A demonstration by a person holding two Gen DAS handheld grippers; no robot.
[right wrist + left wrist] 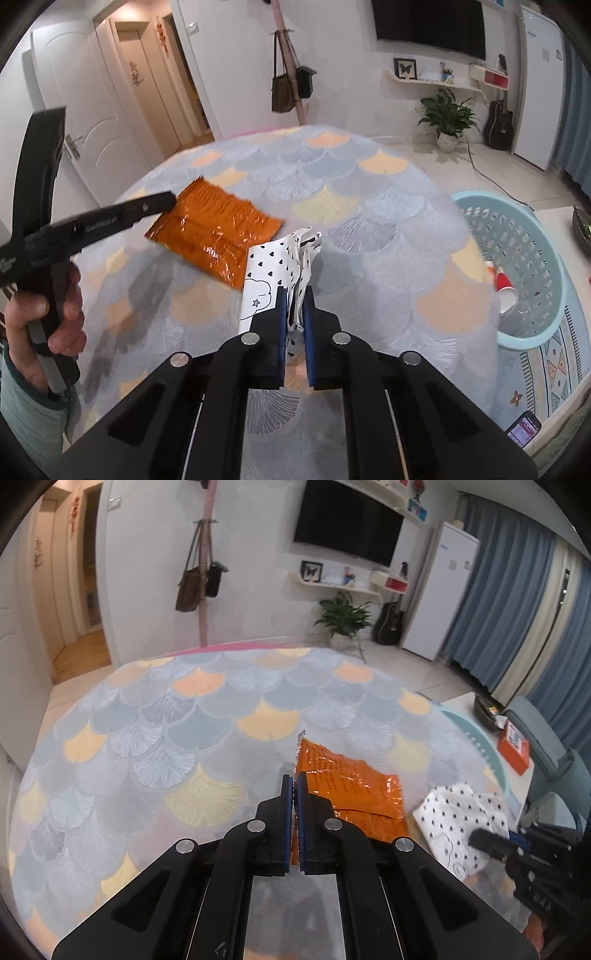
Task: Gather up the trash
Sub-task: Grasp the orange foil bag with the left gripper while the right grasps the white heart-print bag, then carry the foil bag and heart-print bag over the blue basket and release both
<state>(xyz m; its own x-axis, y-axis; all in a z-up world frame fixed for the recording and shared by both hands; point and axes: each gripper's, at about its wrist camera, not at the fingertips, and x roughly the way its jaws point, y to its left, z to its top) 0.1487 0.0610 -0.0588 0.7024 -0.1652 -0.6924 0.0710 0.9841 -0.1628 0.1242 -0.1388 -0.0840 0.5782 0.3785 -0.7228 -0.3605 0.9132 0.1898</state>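
My left gripper [294, 781] is shut on an orange foil wrapper [351, 794] and holds it above the patterned bed cover [166, 720]. The wrapper also shows in the right wrist view [218, 232], with the left gripper [168, 201] clamped on its left edge. My right gripper [294, 293] is shut on a white paper bag with small black hearts [280, 266], lifted above the cover. That bag shows in the left wrist view [458, 812], with the right gripper [480, 838] at its right side.
A light blue plastic basket [517, 236] stands on the floor to the right of the bed, with a red and white cup [504, 288] inside. A phone [522, 430] lies at lower right. A small table with an orange box [515, 746] stands beside the bed.
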